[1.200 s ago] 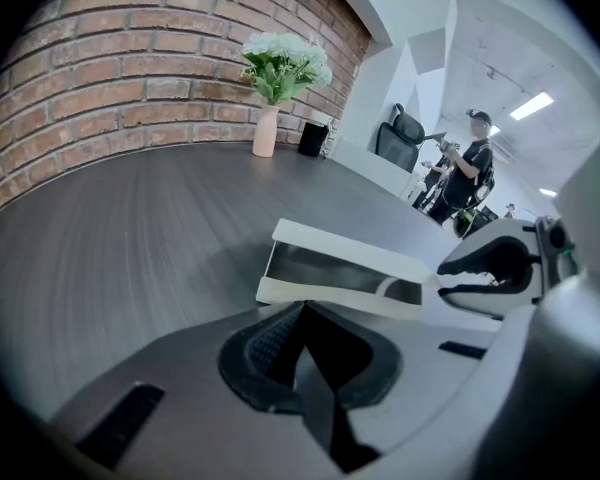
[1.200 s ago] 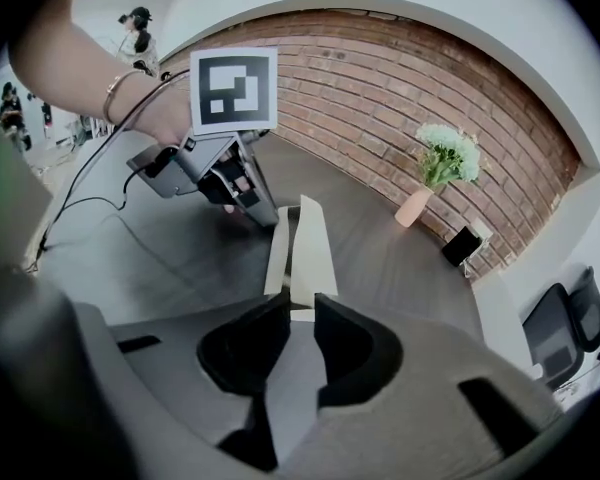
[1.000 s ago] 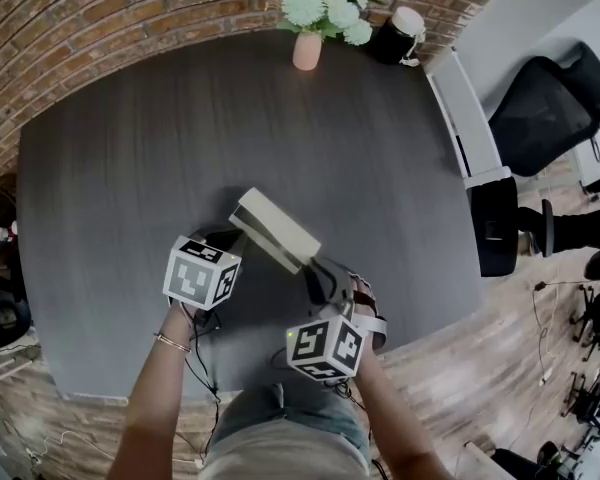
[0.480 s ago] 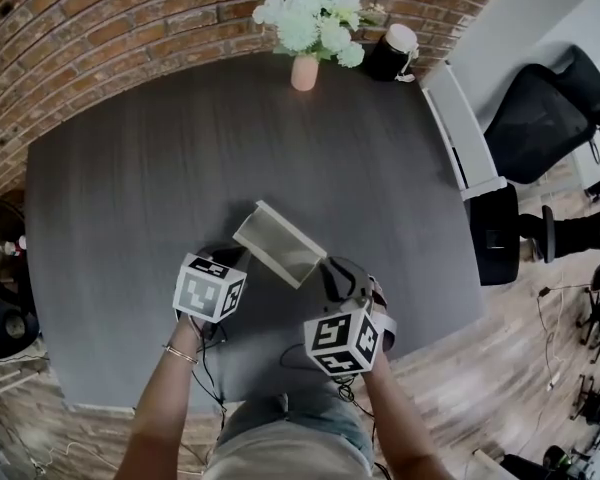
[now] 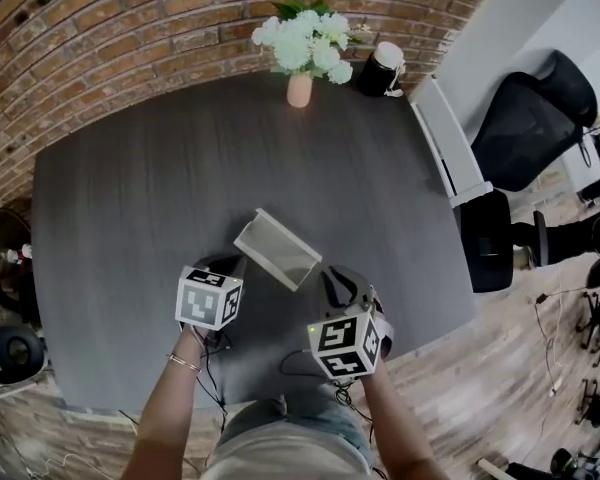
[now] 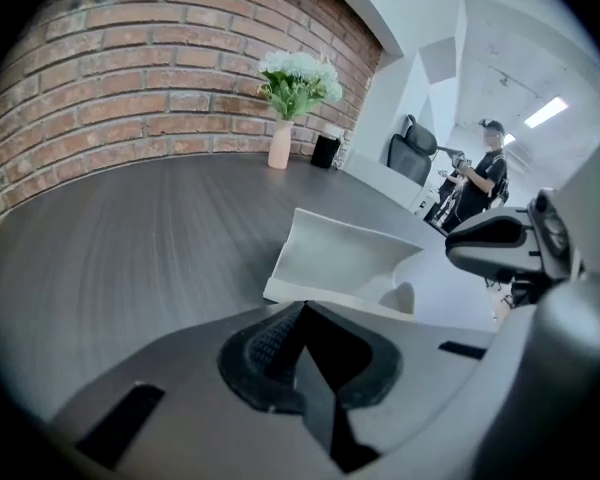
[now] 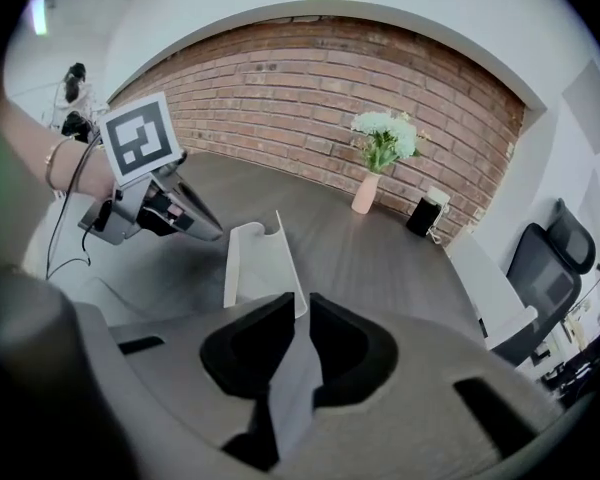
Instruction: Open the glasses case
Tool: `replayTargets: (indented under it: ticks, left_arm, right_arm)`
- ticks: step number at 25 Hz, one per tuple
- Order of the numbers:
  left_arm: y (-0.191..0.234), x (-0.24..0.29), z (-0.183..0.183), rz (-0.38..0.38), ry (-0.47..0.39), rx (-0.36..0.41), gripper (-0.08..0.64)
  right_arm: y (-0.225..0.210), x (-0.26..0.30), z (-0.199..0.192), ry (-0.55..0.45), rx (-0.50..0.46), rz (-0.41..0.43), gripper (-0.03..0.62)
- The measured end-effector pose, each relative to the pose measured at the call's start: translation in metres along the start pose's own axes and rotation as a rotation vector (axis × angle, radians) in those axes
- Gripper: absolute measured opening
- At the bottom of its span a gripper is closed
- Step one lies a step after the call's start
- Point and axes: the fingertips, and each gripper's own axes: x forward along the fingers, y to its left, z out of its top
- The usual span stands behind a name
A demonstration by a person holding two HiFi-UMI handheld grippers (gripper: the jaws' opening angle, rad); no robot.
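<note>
the glasses case (image 5: 276, 250) hung tilted just above the dark counter (image 5: 150, 188), between my two hands. my left gripper (image 6: 302, 310) was clamped on the near edge of its base. my right gripper (image 7: 298, 313) had just been closing and pinched the thin lid flap (image 7: 270, 258). to open it well, i judged, i should keep the base steady and swing the flap along its hinge without twisting. the shell looked pale, matte and stiff, with flat panels and a smooth curved trough inside.
</note>
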Motion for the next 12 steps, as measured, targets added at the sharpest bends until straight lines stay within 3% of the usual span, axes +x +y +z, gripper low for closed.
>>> replayTargets:
  ticks: [5,12]
  left_arm:
    - [-0.009,-0.046,0.012,0.026,-0.138,-0.030,-0.005]
    - [-0.023,-0.129,0.043,0.075,-0.401,-0.087,-0.005]
  right_arm:
    - [-0.009,-0.027,0.007,-0.053,0.062,-0.034,0.039]
    - [-0.019,-0.080,0.026,-0.164,0.162,-0.083,0.020]
